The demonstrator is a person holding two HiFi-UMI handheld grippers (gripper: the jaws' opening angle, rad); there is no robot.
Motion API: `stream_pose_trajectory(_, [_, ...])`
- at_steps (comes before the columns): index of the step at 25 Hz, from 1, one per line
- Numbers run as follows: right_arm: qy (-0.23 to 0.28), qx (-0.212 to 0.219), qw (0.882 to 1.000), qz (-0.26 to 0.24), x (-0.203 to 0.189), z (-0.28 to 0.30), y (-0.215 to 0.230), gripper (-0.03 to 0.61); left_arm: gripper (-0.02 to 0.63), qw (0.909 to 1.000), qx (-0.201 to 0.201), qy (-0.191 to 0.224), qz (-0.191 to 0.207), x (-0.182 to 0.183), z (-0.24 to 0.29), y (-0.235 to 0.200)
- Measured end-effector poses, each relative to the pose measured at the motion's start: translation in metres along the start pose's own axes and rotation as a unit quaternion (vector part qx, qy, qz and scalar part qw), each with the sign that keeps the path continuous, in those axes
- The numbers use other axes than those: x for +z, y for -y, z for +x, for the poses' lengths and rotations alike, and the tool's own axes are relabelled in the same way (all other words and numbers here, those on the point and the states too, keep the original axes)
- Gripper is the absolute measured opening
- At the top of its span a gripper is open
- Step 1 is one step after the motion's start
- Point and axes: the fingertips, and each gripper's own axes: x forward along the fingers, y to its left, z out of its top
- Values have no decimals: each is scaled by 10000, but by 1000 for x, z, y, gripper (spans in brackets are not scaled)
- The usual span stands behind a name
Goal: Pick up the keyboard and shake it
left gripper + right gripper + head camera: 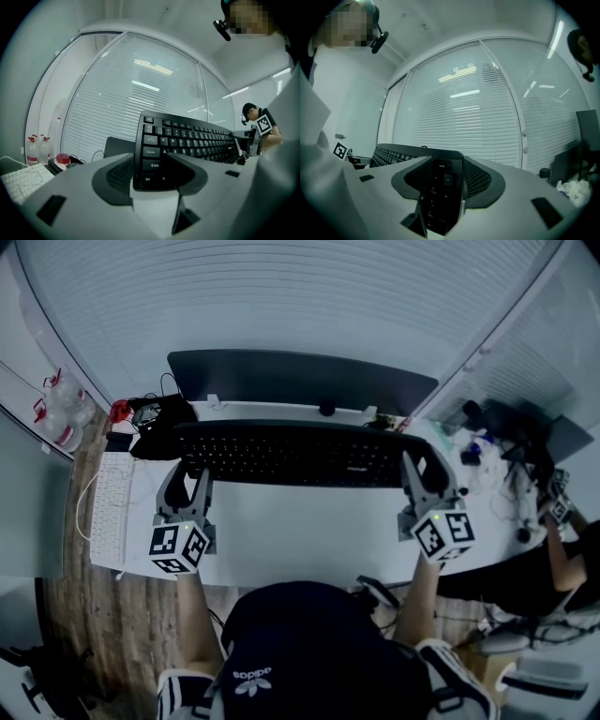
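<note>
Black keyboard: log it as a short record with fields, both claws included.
object: black keyboard, keys facing up
left claw: closed on its left end
right claw: closed on its number-pad end
behind it: dark monitor
to its left in the head view: white keyboard

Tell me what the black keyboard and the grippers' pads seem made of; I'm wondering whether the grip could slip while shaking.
The black keyboard looks like moulded plastic with a matt finish: even dull black, printed keycaps, little glare. The pads of the left gripper and of the right gripper look like dark rubber or soft plastic, finely ribbed. Which of the two, the look leaves open.
</note>
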Motion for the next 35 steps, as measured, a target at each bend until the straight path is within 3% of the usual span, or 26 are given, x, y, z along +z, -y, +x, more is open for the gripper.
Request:
stream_pose_trajectory(3, [18,-13,10000,-29,4,-17,-6,198,207,9999,-72,12,-86,-2,-14,4])
stream_pose_trajectory(10, [-30,-37,10000,-13,0,7,3,198,207,10000,10,68,31,4,-2,2])
stream_pose_trajectory(19, [100,-128,9976,672,-39,-12,7,198,207,9946,-153,56,1030,49,-2,8])
stream_pose_trajectory(28, [135,-272,9936,1091,-63,-32,11,198,207,9777,-402,233,2050,111,4,36])
stream_pose_trajectory(35, [169,-395,9889,1419,-79,-46,12,198,207,9696,-535,311,2369,127,2,53])
